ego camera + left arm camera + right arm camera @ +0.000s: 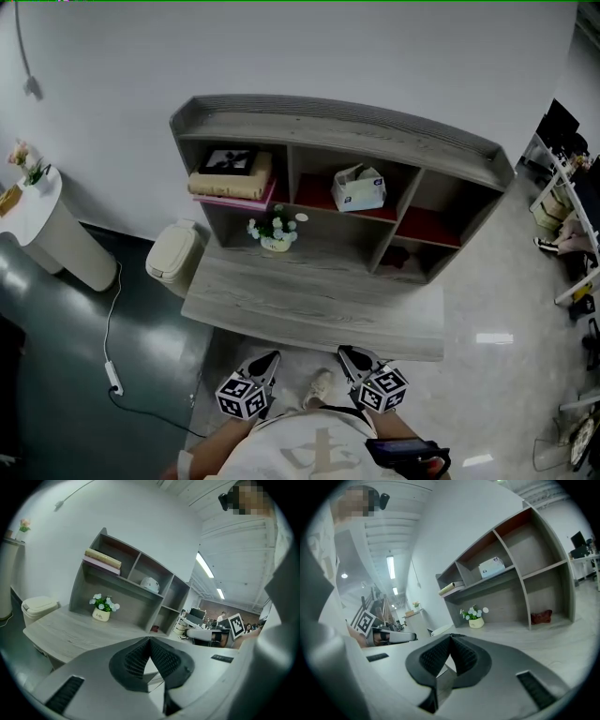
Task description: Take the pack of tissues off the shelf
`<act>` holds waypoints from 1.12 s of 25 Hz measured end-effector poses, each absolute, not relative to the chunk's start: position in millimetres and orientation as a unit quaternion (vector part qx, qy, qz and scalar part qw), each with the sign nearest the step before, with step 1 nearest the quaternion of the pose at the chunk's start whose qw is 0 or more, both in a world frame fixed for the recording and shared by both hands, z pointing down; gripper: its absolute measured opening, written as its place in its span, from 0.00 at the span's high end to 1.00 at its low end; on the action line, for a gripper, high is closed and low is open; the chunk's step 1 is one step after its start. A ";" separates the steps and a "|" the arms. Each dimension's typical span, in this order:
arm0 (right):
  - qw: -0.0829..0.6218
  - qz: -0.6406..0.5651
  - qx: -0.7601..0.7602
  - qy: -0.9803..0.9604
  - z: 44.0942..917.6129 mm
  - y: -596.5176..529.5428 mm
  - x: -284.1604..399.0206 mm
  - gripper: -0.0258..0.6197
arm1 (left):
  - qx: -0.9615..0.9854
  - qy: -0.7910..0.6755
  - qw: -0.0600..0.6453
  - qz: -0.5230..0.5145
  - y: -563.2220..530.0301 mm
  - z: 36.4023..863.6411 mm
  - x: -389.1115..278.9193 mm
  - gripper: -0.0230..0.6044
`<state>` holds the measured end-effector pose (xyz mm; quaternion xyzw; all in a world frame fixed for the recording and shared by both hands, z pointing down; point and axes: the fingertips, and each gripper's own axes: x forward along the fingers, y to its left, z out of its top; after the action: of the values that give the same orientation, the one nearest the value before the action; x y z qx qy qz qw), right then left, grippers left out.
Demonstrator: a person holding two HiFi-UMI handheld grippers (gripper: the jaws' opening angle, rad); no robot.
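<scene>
Left claw (pixel 271 356) and right claw (pixel 346 351), both closed and empty, point toward the shelf (pixel 328 117).

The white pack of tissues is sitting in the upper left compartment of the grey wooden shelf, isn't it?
Not quite: the white pack of tissues sits in the upper middle compartment of the grey wooden shelf, as the head view shows. The upper left compartment holds a stack of books.
</scene>
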<state>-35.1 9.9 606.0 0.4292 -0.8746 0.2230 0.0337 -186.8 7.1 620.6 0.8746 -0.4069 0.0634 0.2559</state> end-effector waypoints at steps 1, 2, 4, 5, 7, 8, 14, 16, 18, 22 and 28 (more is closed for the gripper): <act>0.032 0.223 0.431 -0.874 605.6 3.5 -32.7 0.95 | 0.876 -0.405 0.255 0.064 0.2 620.2 -184.2 0.94; 0.031 0.223 0.433 -0.873 606.1 -2.5 -29.7 0.95 | 0.877 -0.403 0.254 0.066 -6.6 619.9 -181.2 0.94; 0.031 0.225 0.439 -0.870 608.9 -13.6 -22.6 0.95 | 0.880 -0.398 0.251 0.068 -20.4 619.4 -175.4 0.94; 0.030 0.227 0.442 -0.868 610.5 -18.9 -19.1 0.95 | 0.881 -0.396 0.250 0.068 -27.3 618.9 -172.9 0.94; 0.030 0.228 0.447 -0.865 612.0 -29.2 -12.6 0.95 | 0.883 -0.392 0.249 0.069 -40.0 618.0 -167.7 0.94; 0.030 0.228 0.449 -0.863 612.0 -34.3 -9.6 0.95 | 0.884 -0.389 0.248 0.070 -45.9 618.1 -165.0 0.94; 0.034 0.232 0.460 -0.857 615.3 -59.2 6.6 0.95 | 0.887 -0.377 0.255 0.075 -75.2 624.7 -148.1 0.94; 0.035 0.236 0.464 -0.853 618.6 -64.7 13.4 0.95 | 0.889 -0.371 0.256 0.076 -83.0 626.2 -140.2 0.94; 0.034 0.237 0.468 -0.851 619.4 -72.0 19.7 0.95 | 0.892 -0.365 0.256 0.076 -91.1 625.7 -131.9 0.94; 0.028 0.236 0.474 -0.848 619.0 -87.7 28.6 0.95 | 0.897 -0.355 0.251 0.079 -107.9 622.2 -118.8 0.94; 0.020 0.232 0.477 -0.847 615.7 -111.6 41.4 0.95 | 0.900 -0.353 0.242 0.078 -135.0 616.1 -106.4 0.94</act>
<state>41.4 -111.6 615.7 0.4774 -0.8473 0.2318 0.0203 -106.4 -135.0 616.1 0.9004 -0.3530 0.0782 0.2418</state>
